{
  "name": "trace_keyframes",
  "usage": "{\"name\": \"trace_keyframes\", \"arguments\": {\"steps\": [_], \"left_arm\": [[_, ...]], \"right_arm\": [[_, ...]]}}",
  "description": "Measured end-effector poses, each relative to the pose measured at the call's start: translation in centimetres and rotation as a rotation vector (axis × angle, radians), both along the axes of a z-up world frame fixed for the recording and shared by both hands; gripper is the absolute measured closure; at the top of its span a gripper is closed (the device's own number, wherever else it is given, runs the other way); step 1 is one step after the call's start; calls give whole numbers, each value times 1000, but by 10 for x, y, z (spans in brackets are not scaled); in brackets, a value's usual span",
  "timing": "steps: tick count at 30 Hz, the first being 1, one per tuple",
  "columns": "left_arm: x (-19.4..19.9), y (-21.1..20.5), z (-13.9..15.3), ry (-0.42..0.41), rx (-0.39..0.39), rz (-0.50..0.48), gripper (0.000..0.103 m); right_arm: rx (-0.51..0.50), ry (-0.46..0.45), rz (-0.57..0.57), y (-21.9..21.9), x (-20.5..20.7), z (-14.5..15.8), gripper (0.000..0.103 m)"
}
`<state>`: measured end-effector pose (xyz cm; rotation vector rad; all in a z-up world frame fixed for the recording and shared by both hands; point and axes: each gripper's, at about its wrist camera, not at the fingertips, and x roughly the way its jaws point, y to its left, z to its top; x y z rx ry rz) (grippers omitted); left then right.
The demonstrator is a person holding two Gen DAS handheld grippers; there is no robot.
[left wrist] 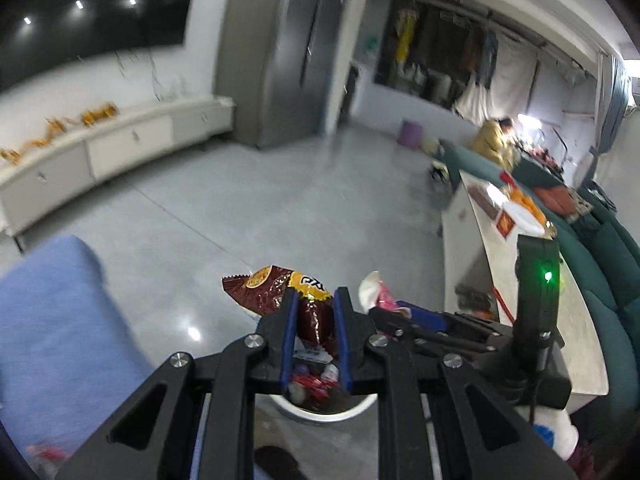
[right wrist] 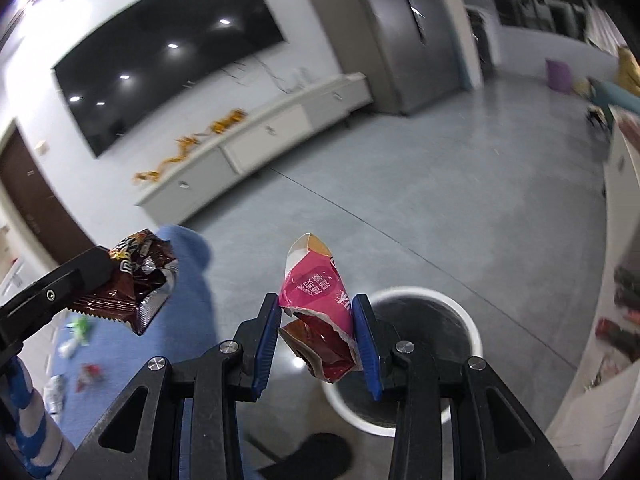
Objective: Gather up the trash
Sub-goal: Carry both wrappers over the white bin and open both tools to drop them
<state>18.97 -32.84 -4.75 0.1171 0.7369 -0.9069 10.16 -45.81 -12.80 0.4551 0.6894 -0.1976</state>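
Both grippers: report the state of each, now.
Left gripper: jaws shut on the brown snack wrapper.
Right gripper: jaws shut on the pink wrapper, held above the white bin.

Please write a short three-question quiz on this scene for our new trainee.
1. True or false: the left gripper holds the crinkled brown foil snack wrapper.
2. What does the right gripper hold? A) a green bottle B) the torn pink-and-white paper carton C) nothing
3. Fill in: the round white trash bin stands on the ____ floor, beside the blue rug.

Key: 1 true; 2 B; 3 grey.
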Motion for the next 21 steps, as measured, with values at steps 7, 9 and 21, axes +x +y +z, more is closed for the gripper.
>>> {"name": "trace_keyframes", "arguments": {"steps": [7, 9, 21], "left_arm": [[38, -66, -73, 165, 68, -60, 85], [47, -77, -91, 223, 72, -78, 85], [62, -85, -133, 305, 89, -56, 46]], "right_arm": [[75, 143, -67, -41, 27, -76, 66], [89, 179, -81, -48, 36, -94, 66], [86, 256, -133, -64, 36, -128, 35]]}}
